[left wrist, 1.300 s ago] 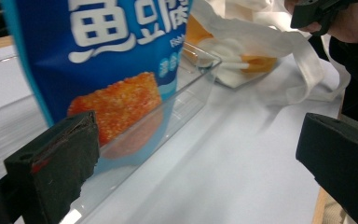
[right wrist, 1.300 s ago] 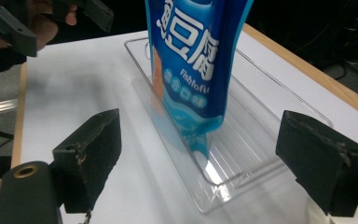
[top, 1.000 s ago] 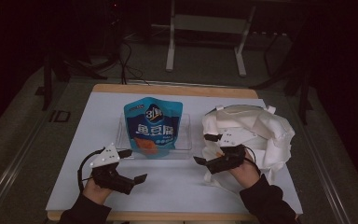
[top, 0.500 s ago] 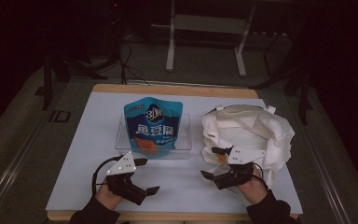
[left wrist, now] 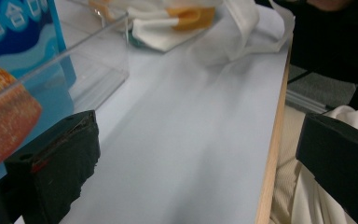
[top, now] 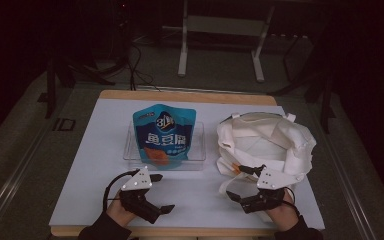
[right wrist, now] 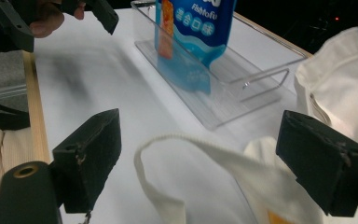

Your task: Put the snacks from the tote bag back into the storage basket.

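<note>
Canvas tote bag [top: 265, 142] lay gaping beside the fish-tofu pouch [top: 163, 134], presumably for loading; we found both the left gripper [top: 157, 194] and right gripper [top: 240, 182] wide, empty.

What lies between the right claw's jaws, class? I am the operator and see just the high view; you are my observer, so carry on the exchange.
Observer: In the right gripper view, the right claw is open, and a looped strap of the white tote bag lies on the table between its jaws.
Operator: Can you read any English on the blue pouch?
Observer: Yes, the right gripper view shows "Fishtofu" printed on the pouch, which stands in the clear tray.
Operator: And the left claw?
Observer: The left gripper view shows the left claw open over bare table, with nothing between its jaws.
</note>
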### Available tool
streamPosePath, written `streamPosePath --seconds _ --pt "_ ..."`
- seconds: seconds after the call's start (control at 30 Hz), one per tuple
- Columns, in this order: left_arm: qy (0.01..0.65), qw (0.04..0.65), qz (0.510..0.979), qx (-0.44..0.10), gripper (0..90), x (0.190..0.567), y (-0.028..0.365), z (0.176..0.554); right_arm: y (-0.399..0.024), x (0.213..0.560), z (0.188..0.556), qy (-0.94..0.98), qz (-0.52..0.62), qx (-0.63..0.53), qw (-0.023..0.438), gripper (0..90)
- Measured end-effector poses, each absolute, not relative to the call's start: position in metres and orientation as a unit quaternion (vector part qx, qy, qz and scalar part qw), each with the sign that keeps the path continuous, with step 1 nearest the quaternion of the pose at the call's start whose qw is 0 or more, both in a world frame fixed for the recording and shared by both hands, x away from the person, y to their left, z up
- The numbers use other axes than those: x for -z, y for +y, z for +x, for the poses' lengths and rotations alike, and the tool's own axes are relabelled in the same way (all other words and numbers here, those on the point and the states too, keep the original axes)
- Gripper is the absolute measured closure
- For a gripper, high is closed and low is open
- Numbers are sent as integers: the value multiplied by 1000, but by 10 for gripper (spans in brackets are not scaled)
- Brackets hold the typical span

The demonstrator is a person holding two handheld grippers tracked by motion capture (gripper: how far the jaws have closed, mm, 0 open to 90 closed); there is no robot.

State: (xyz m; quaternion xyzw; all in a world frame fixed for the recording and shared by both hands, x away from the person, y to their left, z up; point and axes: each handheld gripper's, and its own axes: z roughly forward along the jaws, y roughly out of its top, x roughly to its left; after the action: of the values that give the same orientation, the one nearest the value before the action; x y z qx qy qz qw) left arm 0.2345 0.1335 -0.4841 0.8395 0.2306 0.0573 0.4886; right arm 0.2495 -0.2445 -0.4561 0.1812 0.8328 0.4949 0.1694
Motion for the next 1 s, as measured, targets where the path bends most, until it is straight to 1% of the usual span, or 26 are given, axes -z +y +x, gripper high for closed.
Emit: streamPosePath --seconds 0.13,0.37,0.43,0.57,0.87,1.0 --pt "231 484 842 -56 0 486 132 235 -252 458 245 828 189 -498 174 142" --pt "227 466 853 -60 0 492 131 235 -262 465 241 828 195 -485 201 140" --pt "227 470 851 -61 0 492 131 234 -264 467 240 827 198 -481 213 138" --pt "228 469 851 -60 0 493 130 234 -267 470 240 823 204 -482 222 136" --pt "231 465 852 -68 0 497 129 234 -271 479 234 818 211 -484 228 124" --pt "235 466 850 -73 0 499 129 235 -277 481 234 808 229 -484 247 125"
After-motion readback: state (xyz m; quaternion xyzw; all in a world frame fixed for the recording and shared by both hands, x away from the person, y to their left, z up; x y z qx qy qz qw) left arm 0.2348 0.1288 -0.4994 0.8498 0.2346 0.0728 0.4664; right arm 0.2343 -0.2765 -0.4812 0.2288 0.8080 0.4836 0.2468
